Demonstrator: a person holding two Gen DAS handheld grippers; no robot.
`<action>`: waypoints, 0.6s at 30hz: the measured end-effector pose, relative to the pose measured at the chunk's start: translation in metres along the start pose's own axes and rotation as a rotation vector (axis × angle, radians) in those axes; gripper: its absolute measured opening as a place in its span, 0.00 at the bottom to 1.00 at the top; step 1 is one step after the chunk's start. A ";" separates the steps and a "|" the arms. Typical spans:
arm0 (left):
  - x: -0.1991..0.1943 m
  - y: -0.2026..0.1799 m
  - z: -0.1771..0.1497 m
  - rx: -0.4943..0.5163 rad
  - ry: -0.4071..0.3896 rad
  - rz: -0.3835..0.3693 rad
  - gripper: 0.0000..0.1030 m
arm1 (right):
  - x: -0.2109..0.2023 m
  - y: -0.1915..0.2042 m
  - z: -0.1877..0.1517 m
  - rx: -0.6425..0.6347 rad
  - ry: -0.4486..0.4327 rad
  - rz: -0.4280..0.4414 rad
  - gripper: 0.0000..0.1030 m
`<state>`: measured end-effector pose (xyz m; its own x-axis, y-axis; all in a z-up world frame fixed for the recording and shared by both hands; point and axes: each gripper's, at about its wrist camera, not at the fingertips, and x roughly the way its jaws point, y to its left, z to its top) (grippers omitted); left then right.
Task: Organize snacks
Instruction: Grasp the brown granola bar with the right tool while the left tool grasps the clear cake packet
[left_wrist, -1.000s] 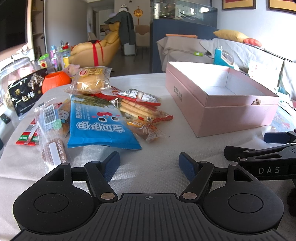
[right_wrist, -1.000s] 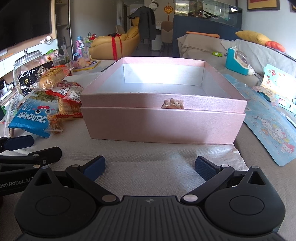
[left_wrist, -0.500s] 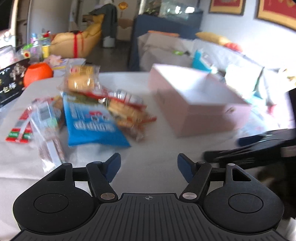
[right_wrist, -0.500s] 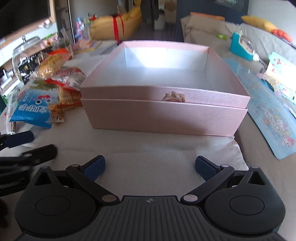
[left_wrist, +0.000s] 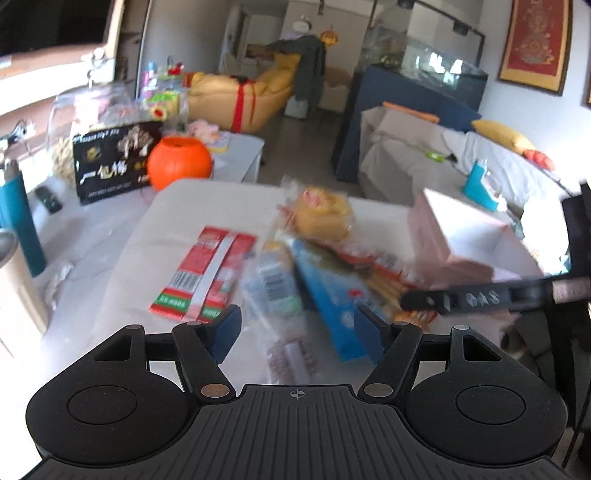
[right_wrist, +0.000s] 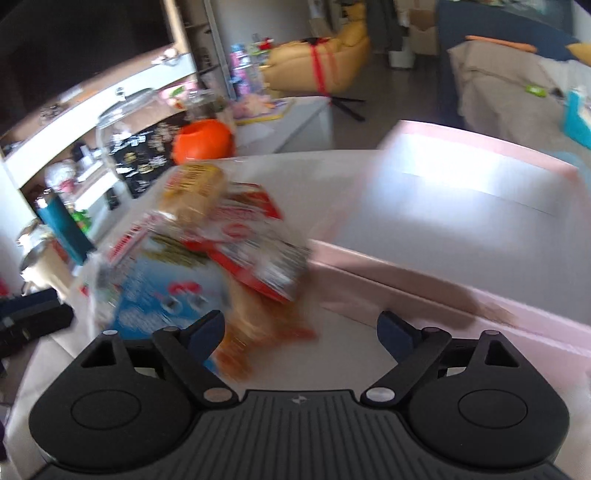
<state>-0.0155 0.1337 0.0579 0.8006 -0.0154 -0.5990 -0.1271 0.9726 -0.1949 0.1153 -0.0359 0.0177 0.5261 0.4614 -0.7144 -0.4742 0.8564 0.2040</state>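
The pink box (right_wrist: 461, 221) stands open on the table's right side, and the snack pile (left_wrist: 325, 258) lies just beside it on the left. Both the left gripper (left_wrist: 297, 330) and right gripper (right_wrist: 301, 332) are spread wide and carry nothing. It is better to choose one top packet, like the bread bun (left_wrist: 323, 214), and close gently on its edge.

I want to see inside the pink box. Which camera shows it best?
The right wrist view: the pink box fills its right side, and its pale inside floor shows, though blurred. The left wrist view catches only a corner of it at the right edge.
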 end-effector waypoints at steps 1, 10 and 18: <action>0.002 0.002 -0.001 -0.003 0.013 0.000 0.71 | 0.007 0.003 0.005 -0.002 0.022 0.005 0.76; 0.020 0.011 -0.010 -0.017 0.042 -0.021 0.70 | -0.021 0.003 -0.020 -0.035 0.047 -0.019 0.42; 0.030 -0.016 -0.016 0.091 0.060 -0.101 0.46 | -0.077 -0.033 -0.071 -0.003 -0.002 -0.199 0.42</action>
<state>0.0012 0.1137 0.0312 0.7697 -0.1253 -0.6260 0.0078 0.9823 -0.1870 0.0403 -0.1157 0.0186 0.6112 0.2831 -0.7391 -0.3622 0.9304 0.0568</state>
